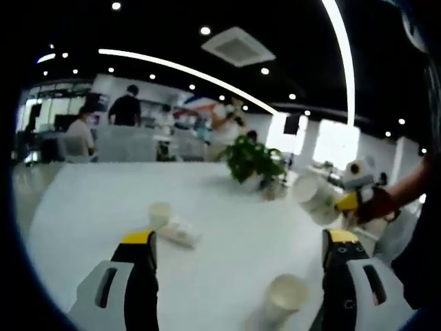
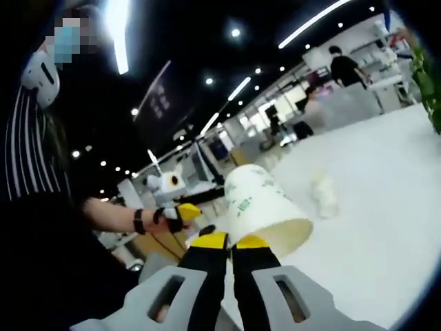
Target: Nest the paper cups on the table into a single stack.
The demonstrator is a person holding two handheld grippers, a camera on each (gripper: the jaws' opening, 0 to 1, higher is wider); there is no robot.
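My left gripper (image 1: 238, 252) is open, its jaws wide apart over the white table (image 1: 89, 207). A white paper cup (image 1: 286, 298) stands upright just inside its right finger. Farther off, another cup (image 1: 159, 212) stands upright with a third cup (image 1: 182, 233) lying on its side beside it. My right gripper (image 2: 231, 241) is shut on the rim of a white paper cup with green print (image 2: 262, 203), held tilted in the air. That right gripper (image 1: 346, 202) and its cup (image 1: 313, 198) hang at the right in the left gripper view. The left gripper (image 2: 185, 211) appears in a person's hand.
A potted green plant (image 1: 251, 162) stands at the table's far side. Two cups (image 2: 324, 193) show blurred on the table (image 2: 386, 207) in the right gripper view. People and furniture are in the background beyond the table. A person's dark sleeve is at the right edge.
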